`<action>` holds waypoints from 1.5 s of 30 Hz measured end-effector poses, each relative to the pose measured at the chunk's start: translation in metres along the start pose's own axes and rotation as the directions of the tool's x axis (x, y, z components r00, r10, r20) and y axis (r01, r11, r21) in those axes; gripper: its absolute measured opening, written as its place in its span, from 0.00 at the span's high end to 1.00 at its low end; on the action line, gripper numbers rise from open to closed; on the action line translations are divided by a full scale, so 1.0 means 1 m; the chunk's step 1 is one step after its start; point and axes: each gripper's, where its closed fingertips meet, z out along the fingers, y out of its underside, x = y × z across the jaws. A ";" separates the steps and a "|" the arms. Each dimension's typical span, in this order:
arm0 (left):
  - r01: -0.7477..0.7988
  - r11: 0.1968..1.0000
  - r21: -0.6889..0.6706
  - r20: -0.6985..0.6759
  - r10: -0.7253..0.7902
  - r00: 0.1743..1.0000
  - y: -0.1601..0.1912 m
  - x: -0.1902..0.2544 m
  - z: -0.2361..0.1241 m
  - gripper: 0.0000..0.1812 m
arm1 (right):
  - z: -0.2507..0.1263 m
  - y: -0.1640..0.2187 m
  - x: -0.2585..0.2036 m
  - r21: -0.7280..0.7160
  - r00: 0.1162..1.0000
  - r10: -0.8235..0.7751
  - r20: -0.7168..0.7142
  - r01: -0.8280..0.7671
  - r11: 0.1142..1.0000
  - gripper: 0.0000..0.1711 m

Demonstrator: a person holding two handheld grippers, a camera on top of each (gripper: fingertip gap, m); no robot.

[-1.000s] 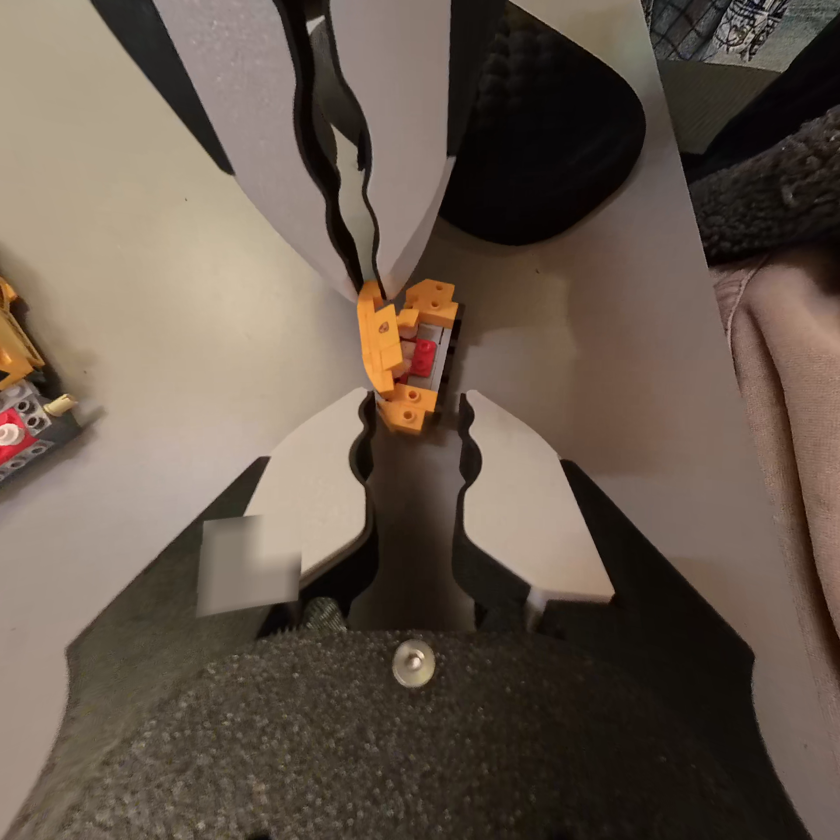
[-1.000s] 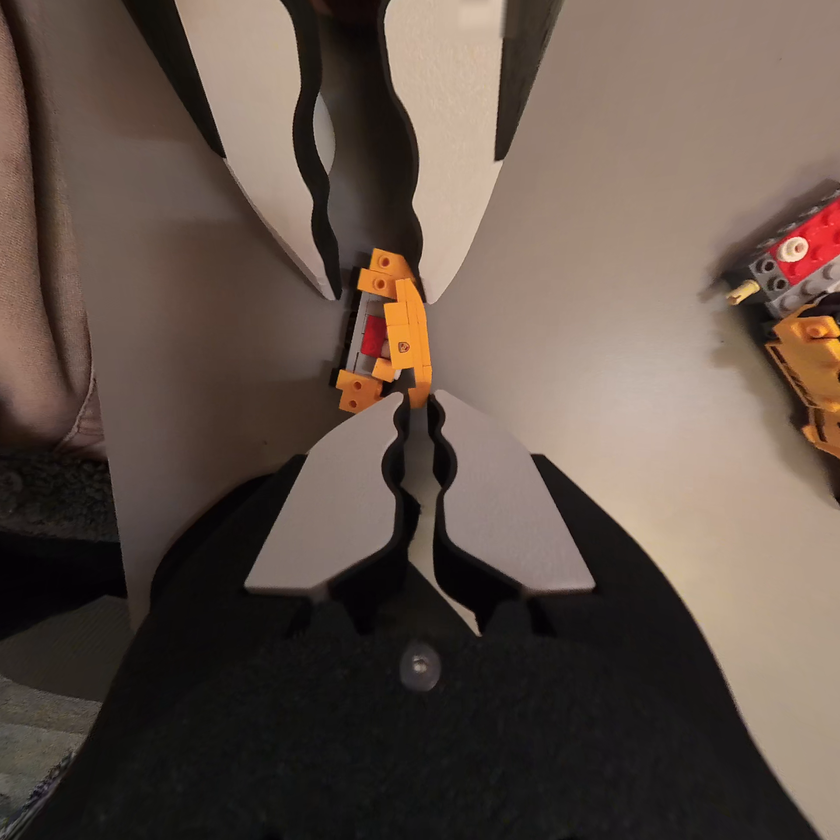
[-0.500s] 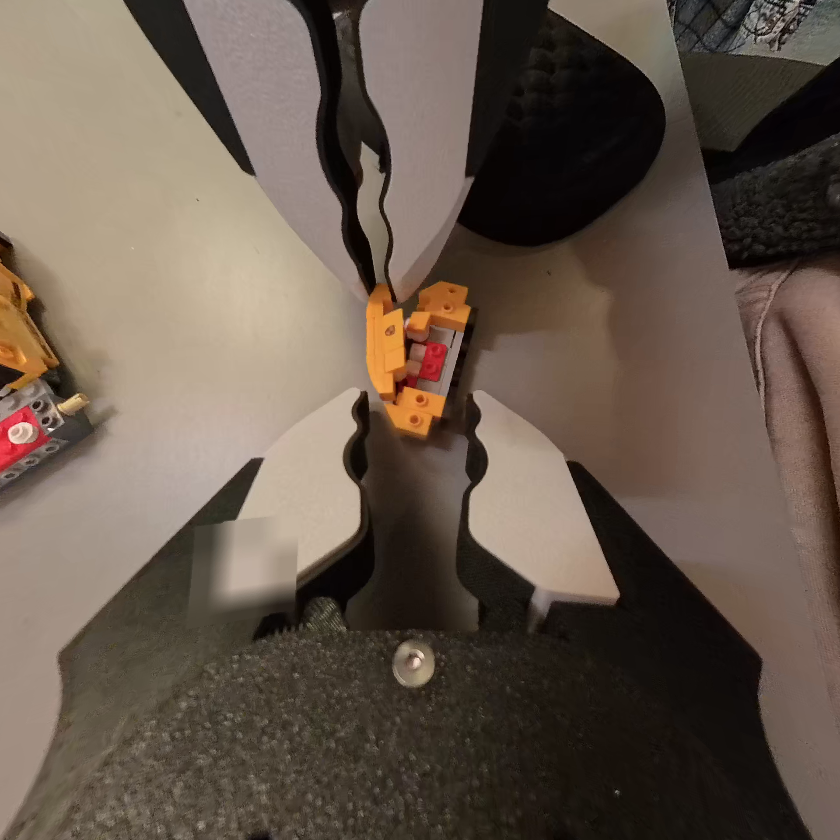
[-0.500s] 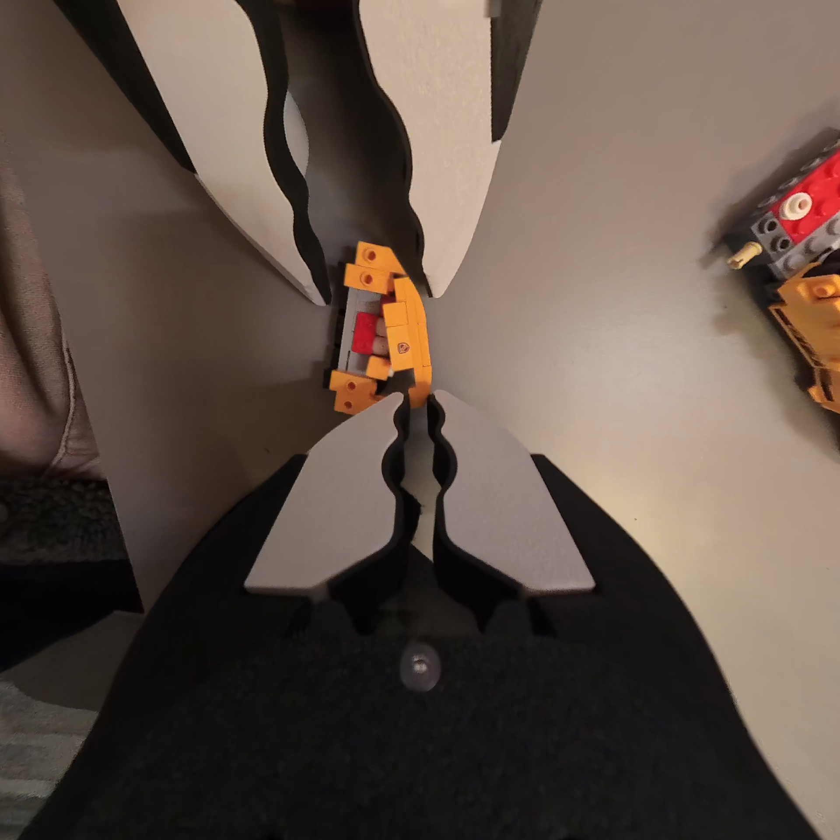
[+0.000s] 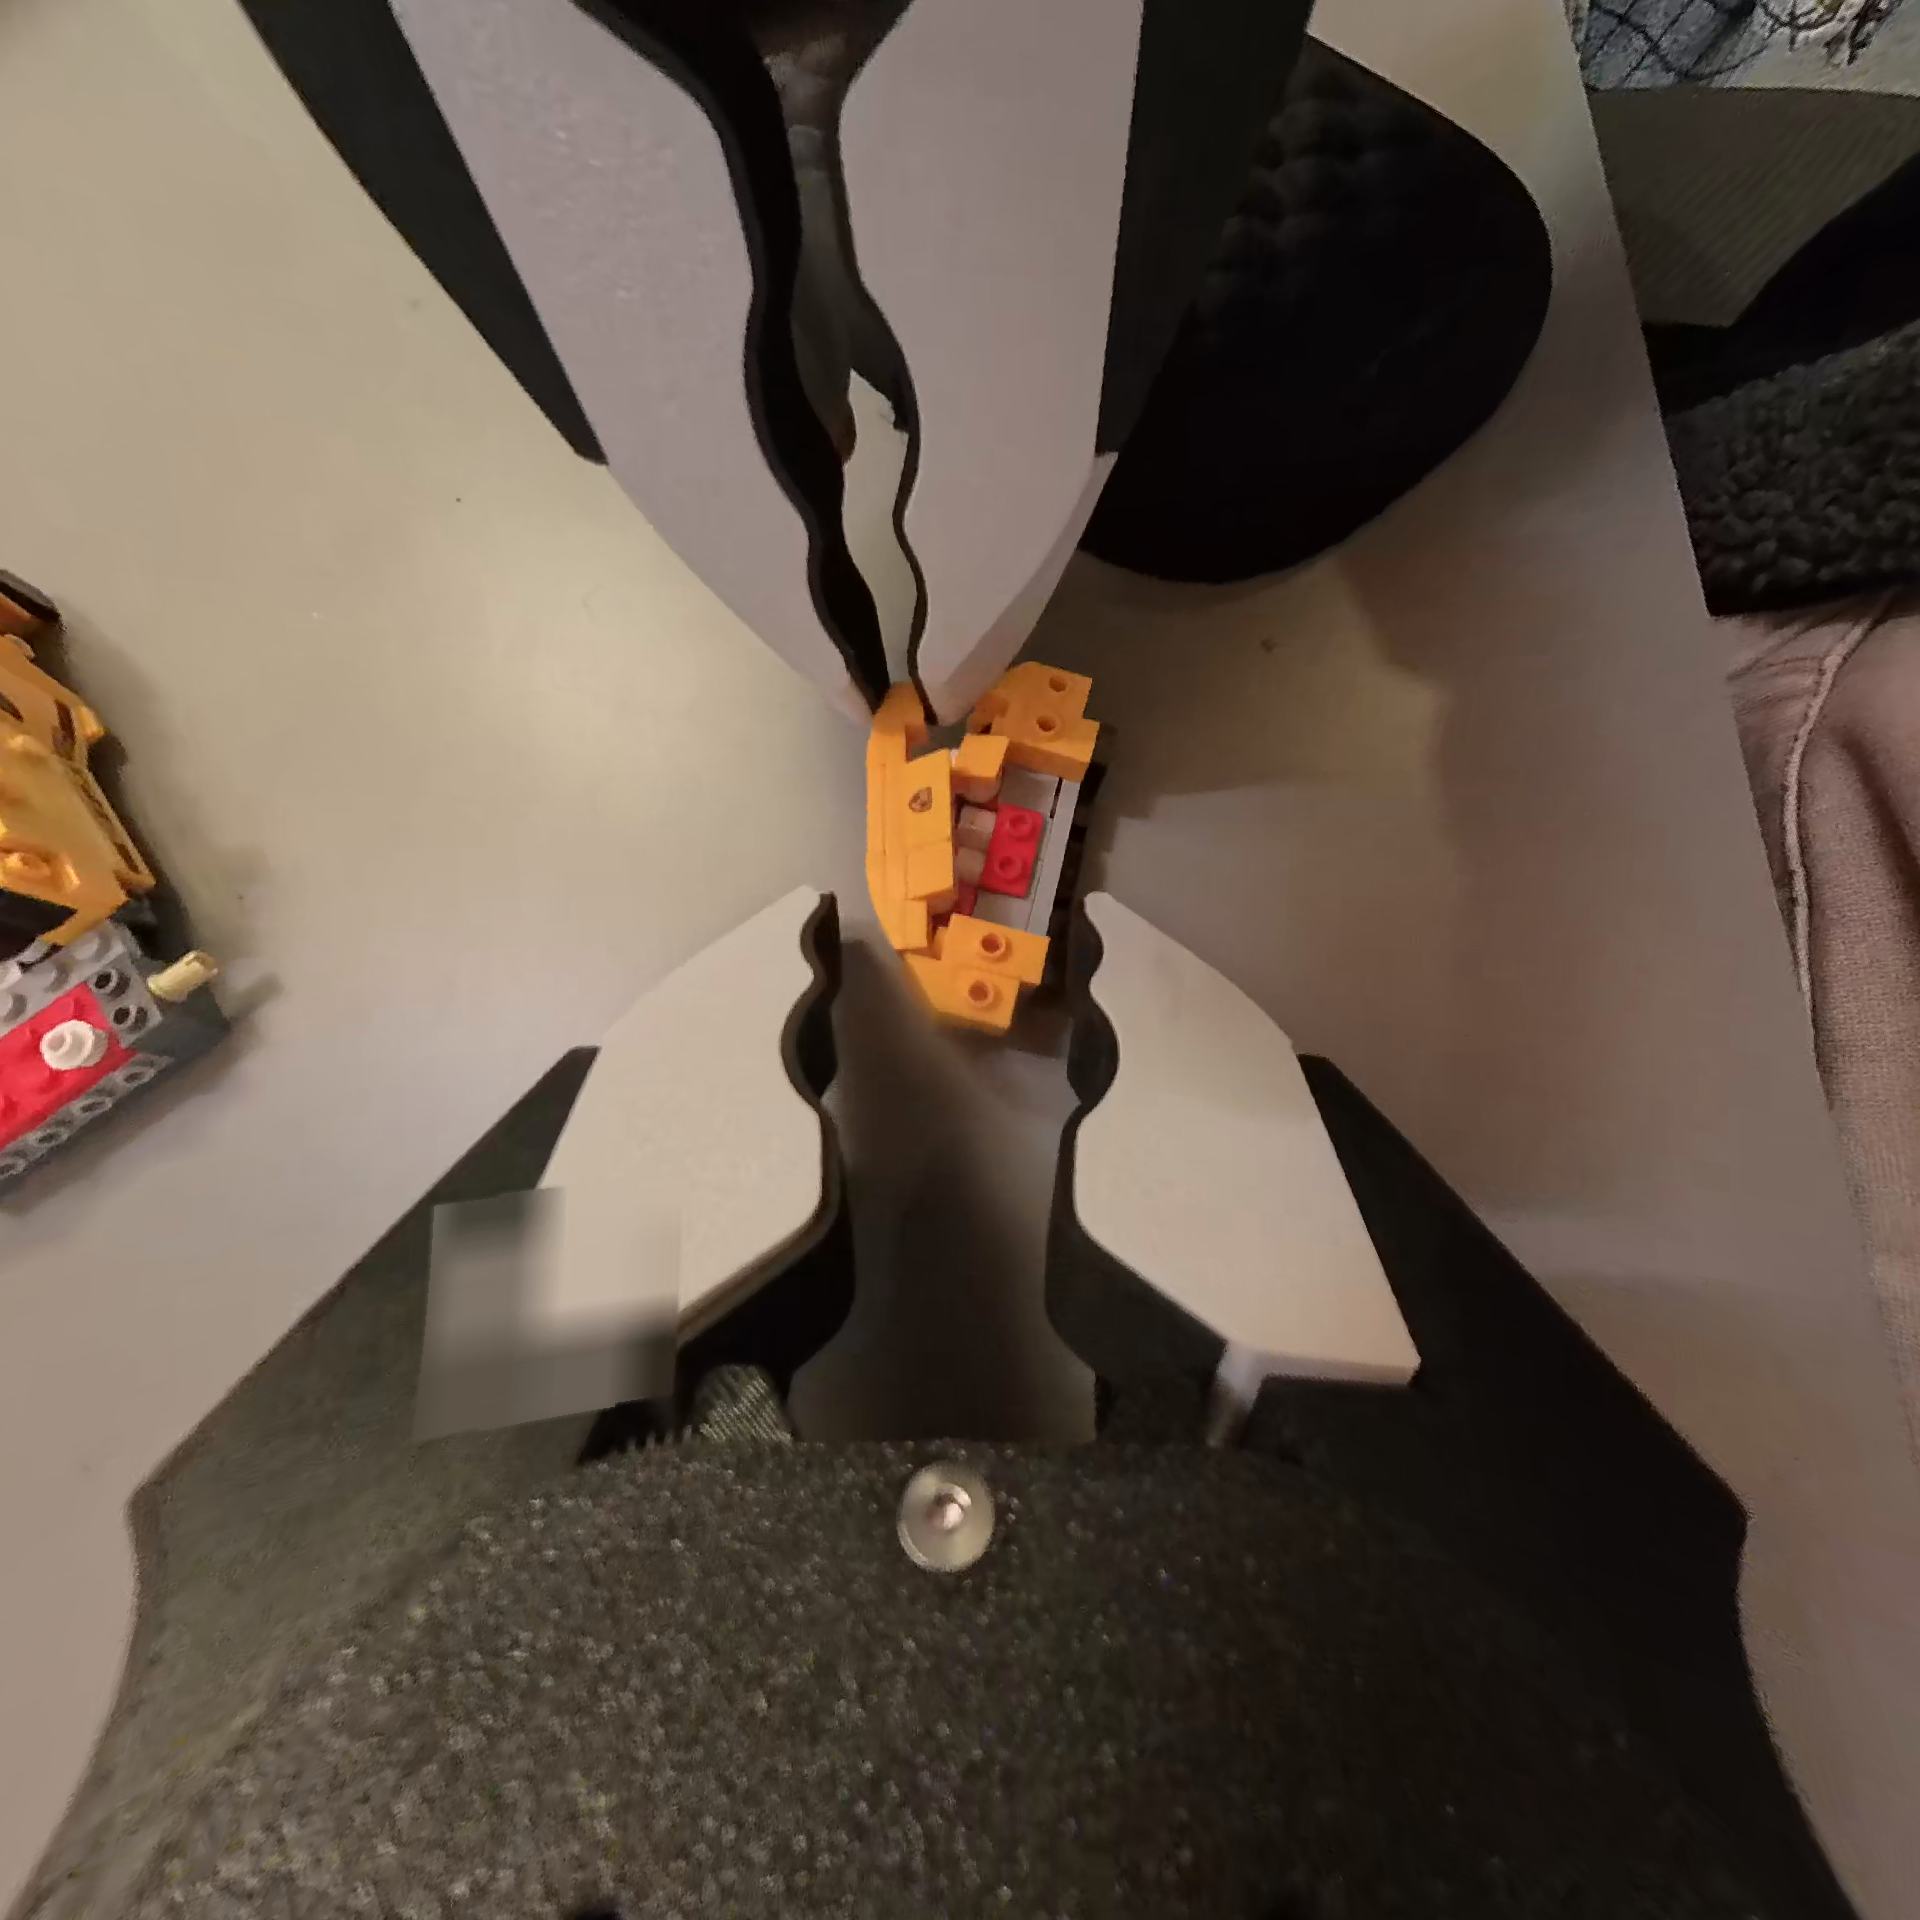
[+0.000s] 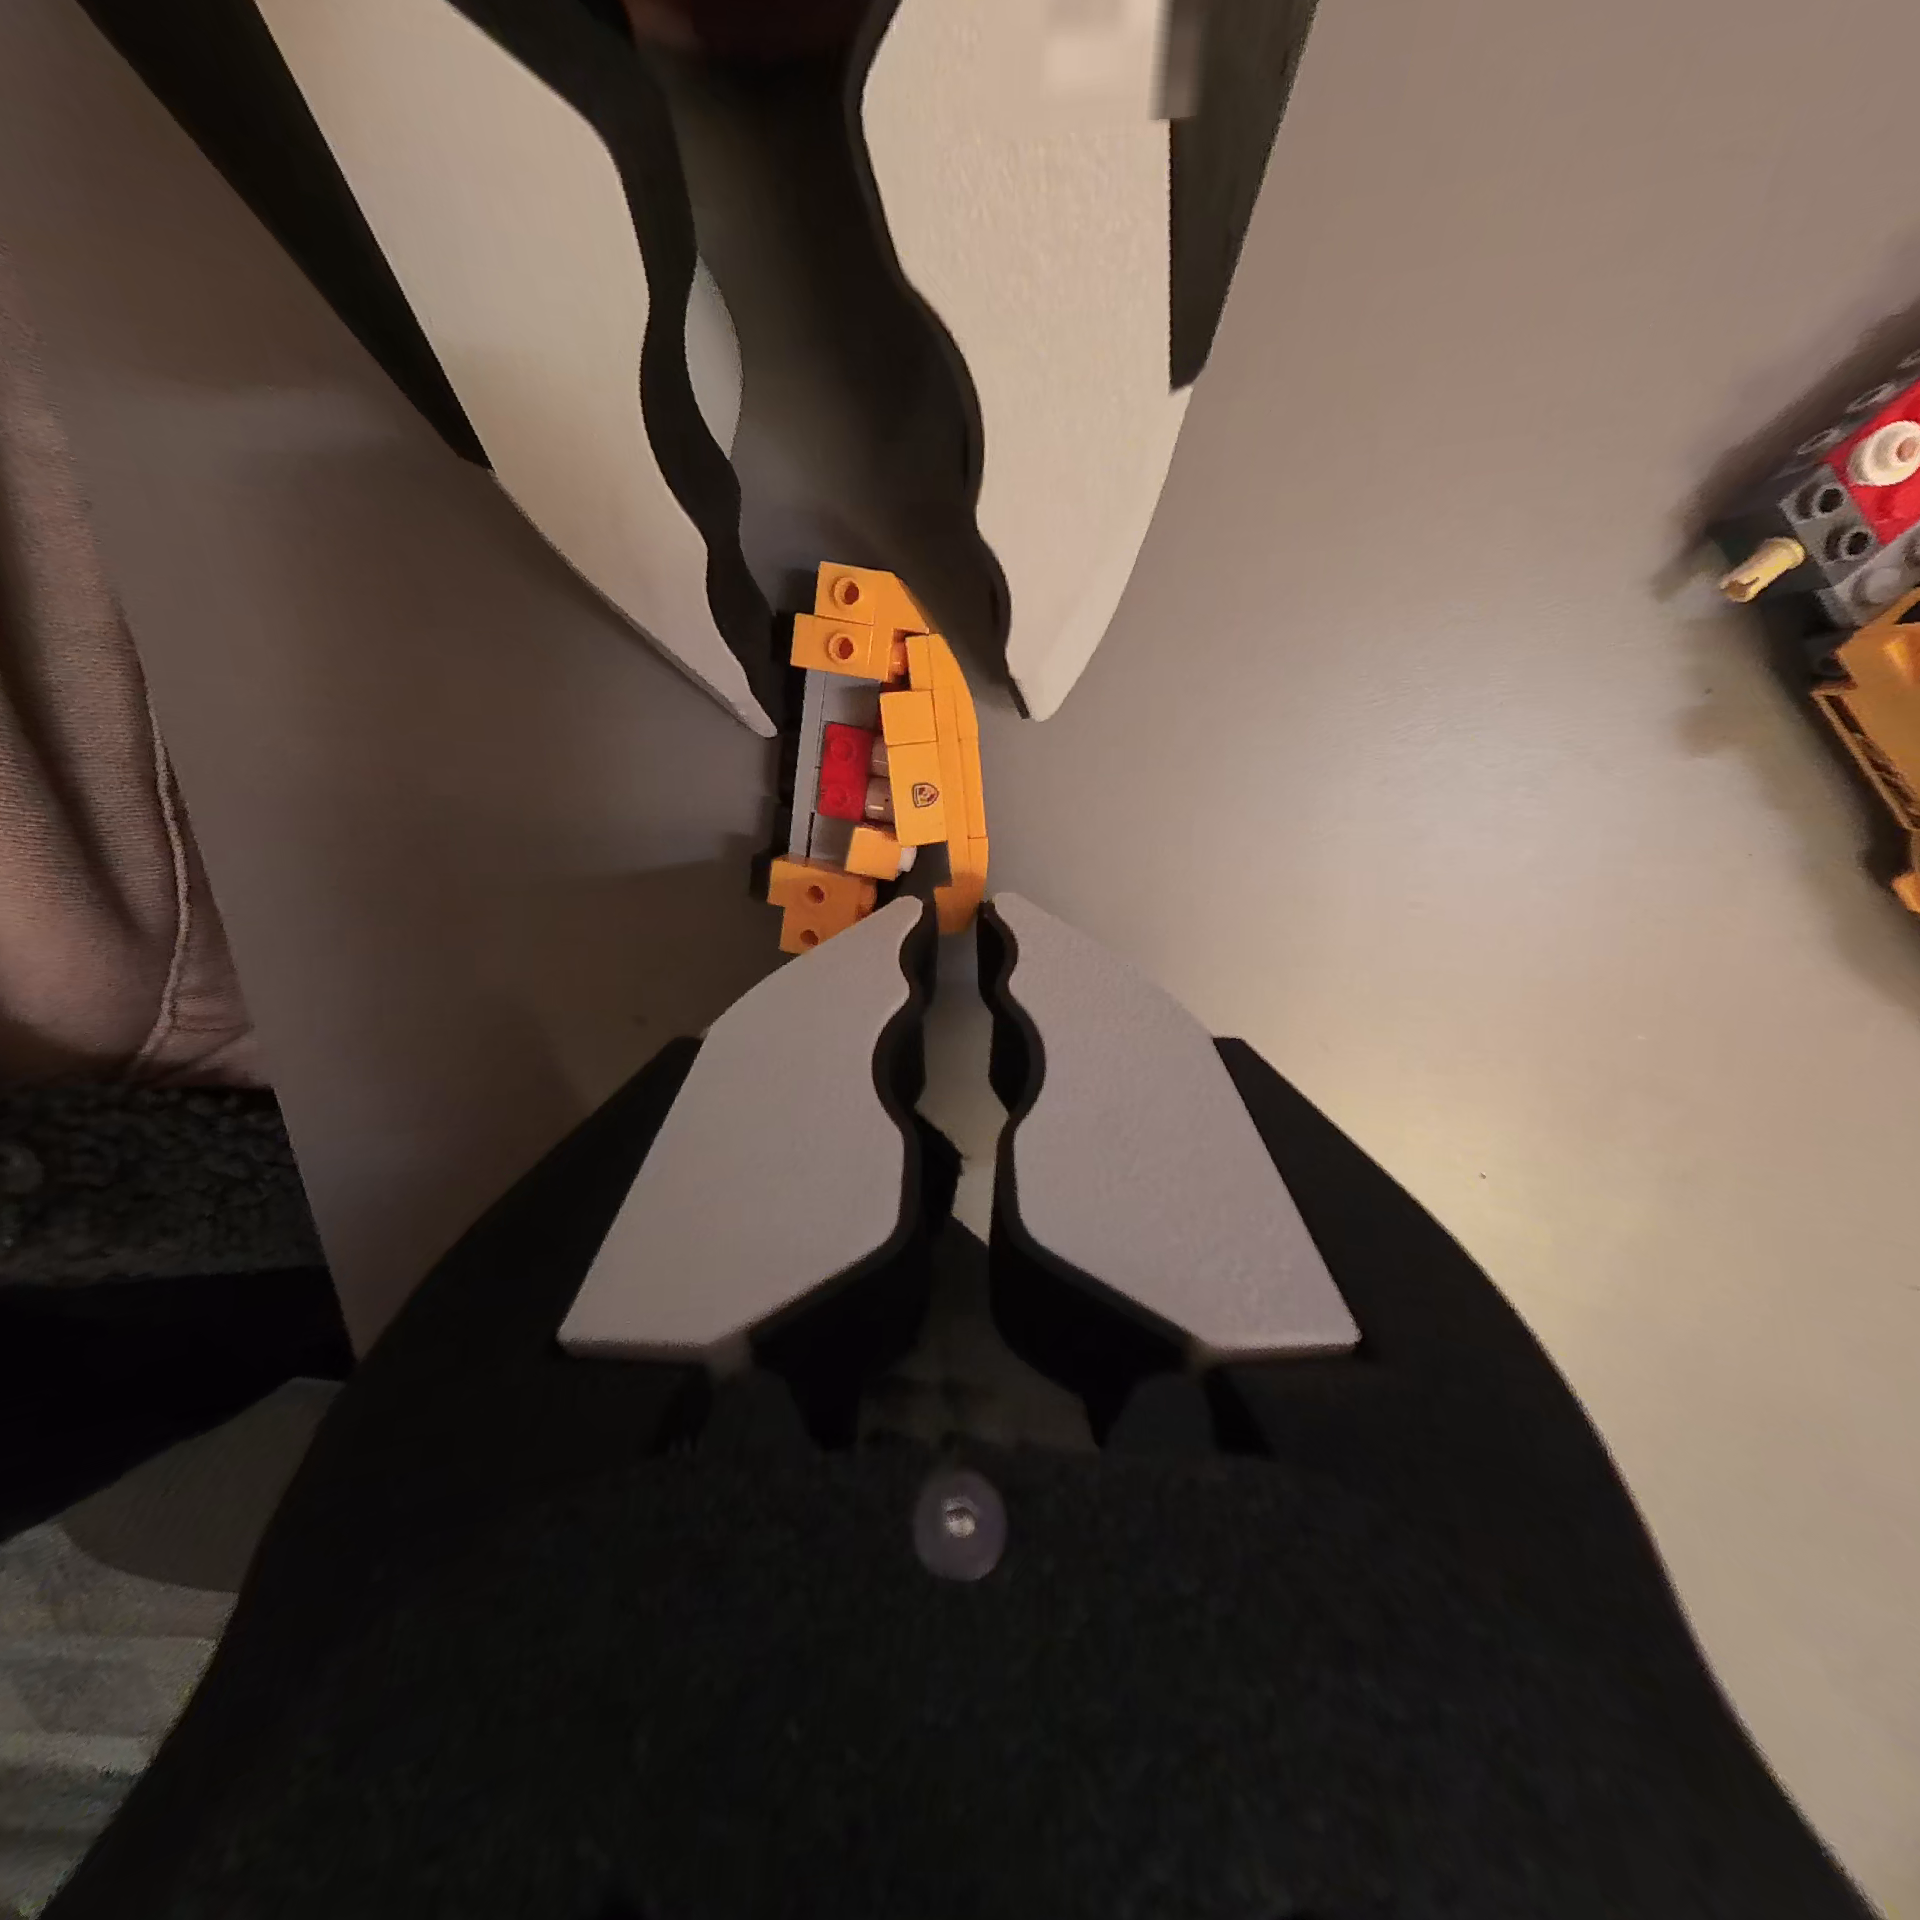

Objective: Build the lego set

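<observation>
A small lego assembly (image 5: 971,831), with orange pieces around grey and red ones, is held just above the pale table (image 5: 416,623). My right gripper (image 6: 951,906) is shut on the end of its curved orange edge; it reaches in from the top of the left wrist view (image 5: 899,701). My left gripper (image 5: 954,909) is open, its fingertips on either side of the assembly's other end, with a gap on the curved side. In the right wrist view the assembly (image 6: 883,769) sits between the left gripper's spread fingers (image 6: 665,582).
A larger part-built model of grey, red and orange bricks (image 5: 62,1039) lies on the table to the left, also seen in the right wrist view (image 6: 1870,540). The table edge runs along the right, with a person's beige clothing (image 5: 1829,935) and dark fuzzy fabric (image 5: 1818,468) beyond. The grippers are tip to tip, or close to it.
My left gripper's fingers have spread a little wider around the assembly. The right gripper keeps its hold, and the assembly has tilted slightly.
</observation>
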 end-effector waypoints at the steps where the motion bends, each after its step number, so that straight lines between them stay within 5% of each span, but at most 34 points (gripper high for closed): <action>1: -0.012 1.000 0.004 0.000 0.012 1.000 -0.001 0.000 0.000 0.77 | 0.000 0.000 0.000 -0.002 1.000 -0.003 0.002 0.003 1.000 0.96; 9: -0.052 0.999 0.011 -0.027 0.052 0.998 -0.002 0.006 0.002 0.81 | -0.001 0.001 -0.006 0.024 0.996 -0.038 0.086 0.036 0.999 0.96; 17: -0.054 0.998 0.012 -0.036 0.054 0.998 -0.001 0.007 0.002 0.81 | -0.007 -0.005 -0.016 0.221 0.949 -0.001 0.314 -0.072 0.973 0.88; 32: -0.055 0.998 0.012 -0.032 0.055 0.998 0.000 0.005 0.002 0.80 | -0.002 -0.008 -0.018 0.241 0.977 -0.002 0.214 -0.051 0.969 0.89; 45: -0.085 0.996 0.020 -0.023 0.085 0.996 0.001 0.006 0.000 0.81 | -0.004 -0.011 -0.011 0.250 0.928 0.146 0.342 -0.239 0.938 0.93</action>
